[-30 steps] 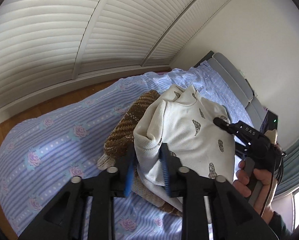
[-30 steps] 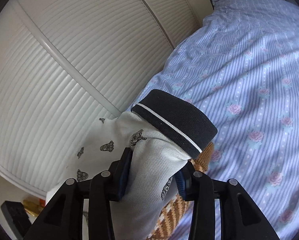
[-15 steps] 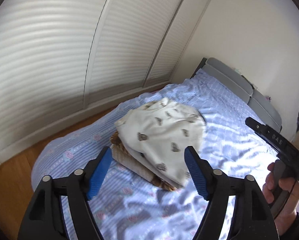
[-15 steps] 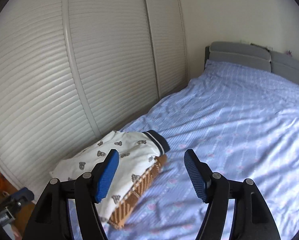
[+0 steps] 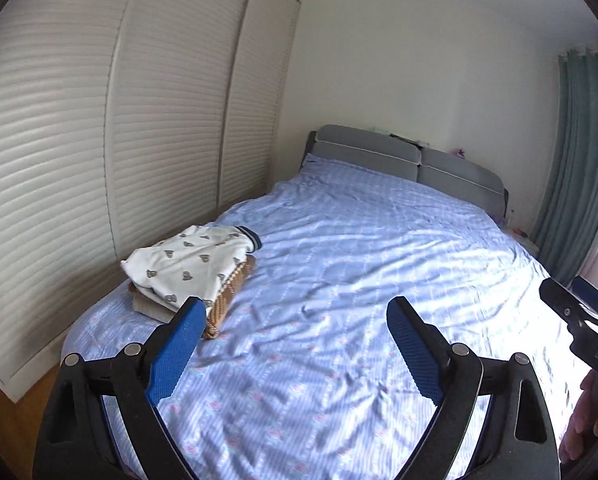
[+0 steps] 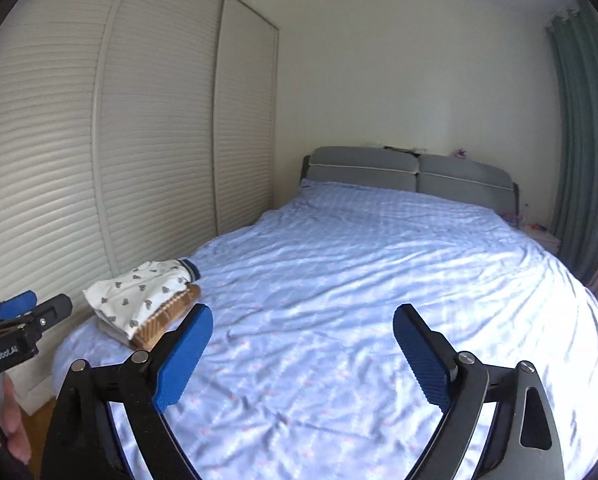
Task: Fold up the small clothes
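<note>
A folded white printed garment [image 5: 191, 264] with a dark striped cuff lies on top of a small stack of folded clothes, over a brown knitted piece [image 5: 231, 292], at the bed's near left corner. It also shows in the right wrist view [image 6: 143, 296]. My left gripper [image 5: 295, 320] is open and empty, held back above the bed, right of the stack. My right gripper [image 6: 303, 328] is open and empty too, well clear of the stack. Each gripper shows at the edge of the other's view.
The bed [image 5: 379, 248] has a wrinkled blue floral sheet and a grey headboard [image 5: 403, 160]. White slatted wardrobe doors [image 5: 99, 140] run along the left. A green curtain [image 5: 579, 160] hangs at the right. Wooden floor [image 5: 15, 408] shows at lower left.
Both grippers opened and let go of the white garment, leaving it on the stack. Both then pulled back and up, away from the stack, so the whole bed is now in view.
</note>
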Action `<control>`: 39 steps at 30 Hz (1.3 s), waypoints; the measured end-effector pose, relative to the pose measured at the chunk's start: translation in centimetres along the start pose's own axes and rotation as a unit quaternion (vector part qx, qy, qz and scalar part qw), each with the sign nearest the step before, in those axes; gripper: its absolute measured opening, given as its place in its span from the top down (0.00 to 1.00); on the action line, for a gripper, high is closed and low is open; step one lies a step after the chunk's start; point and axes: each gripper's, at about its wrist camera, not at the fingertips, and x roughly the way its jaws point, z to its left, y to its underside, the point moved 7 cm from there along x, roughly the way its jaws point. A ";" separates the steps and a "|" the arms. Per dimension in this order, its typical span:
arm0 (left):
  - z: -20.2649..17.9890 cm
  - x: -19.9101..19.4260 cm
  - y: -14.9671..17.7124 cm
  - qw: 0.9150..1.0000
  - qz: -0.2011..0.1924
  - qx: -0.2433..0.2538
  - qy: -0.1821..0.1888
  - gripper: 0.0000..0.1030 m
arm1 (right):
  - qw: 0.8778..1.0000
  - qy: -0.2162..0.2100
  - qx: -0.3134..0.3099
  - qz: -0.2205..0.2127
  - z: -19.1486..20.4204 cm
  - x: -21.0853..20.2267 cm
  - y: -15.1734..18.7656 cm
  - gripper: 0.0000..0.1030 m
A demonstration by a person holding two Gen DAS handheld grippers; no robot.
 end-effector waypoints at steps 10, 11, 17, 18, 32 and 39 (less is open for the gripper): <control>-12.0 -4.8 4.8 0.994 0.000 0.095 0.049 0.01 | 0.990 0.125 0.065 0.021 -11.6 -11.2 5.9 0.07; -12.8 -5.2 5.3 0.993 -0.001 0.106 0.051 0.00 | 0.988 0.132 0.071 0.025 -12.3 -11.8 6.5 0.07; -15.5 -6.4 8.1 0.987 0.011 0.146 0.061 0.00 | 0.982 0.156 0.092 0.044 -14.7 -14.3 10.2 0.07; -15.6 -6.4 8.5 0.987 0.015 0.149 0.061 0.00 | 0.982 0.160 0.095 0.047 -14.9 -14.5 10.7 0.07; -13.3 -7.9 11.2 0.987 0.051 0.144 0.051 0.00 | 0.983 0.161 0.076 0.053 -14.1 -17.2 13.3 0.07; -12.7 -8.3 11.6 0.987 0.061 0.140 0.054 0.00 | 0.985 0.145 0.075 0.054 -12.8 -17.4 13.1 0.07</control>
